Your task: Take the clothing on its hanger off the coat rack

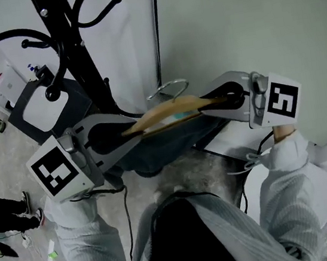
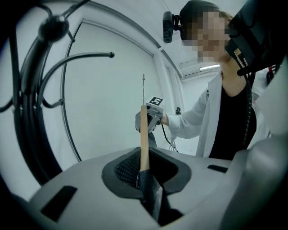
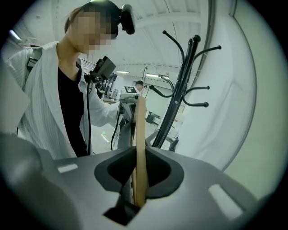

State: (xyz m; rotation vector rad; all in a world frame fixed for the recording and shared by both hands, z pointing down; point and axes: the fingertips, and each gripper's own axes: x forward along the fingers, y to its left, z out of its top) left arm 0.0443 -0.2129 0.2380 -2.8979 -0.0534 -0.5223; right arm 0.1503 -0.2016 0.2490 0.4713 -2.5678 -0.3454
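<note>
Black steel coat rack [image 1: 74, 55] stands at the upper left of the head view, its curved arms spread above the left gripper [image 1: 121, 133]. That gripper, with its marker cube low on the left, has its jaws clenched on the left tip of the wooden hanger [image 1: 167, 115]. The left gripper view shows the pads pressing on the wood and on a fold of dark cloth. The hanger lies roughly level between the two grippers. Its metal hook [image 1: 169, 88] stands free in the air, to the right of the rack's pole and apart from every arm. The dark clothing [image 1: 166, 147] droops beneath the bar, well above the floor. On the right, the right gripper [image 1: 217, 102] grasps the hanger's other tip, and its own view shows the wood pinched edge-on between the pads. White sleeves [image 1: 290, 169] lead back from both grippers.
</note>
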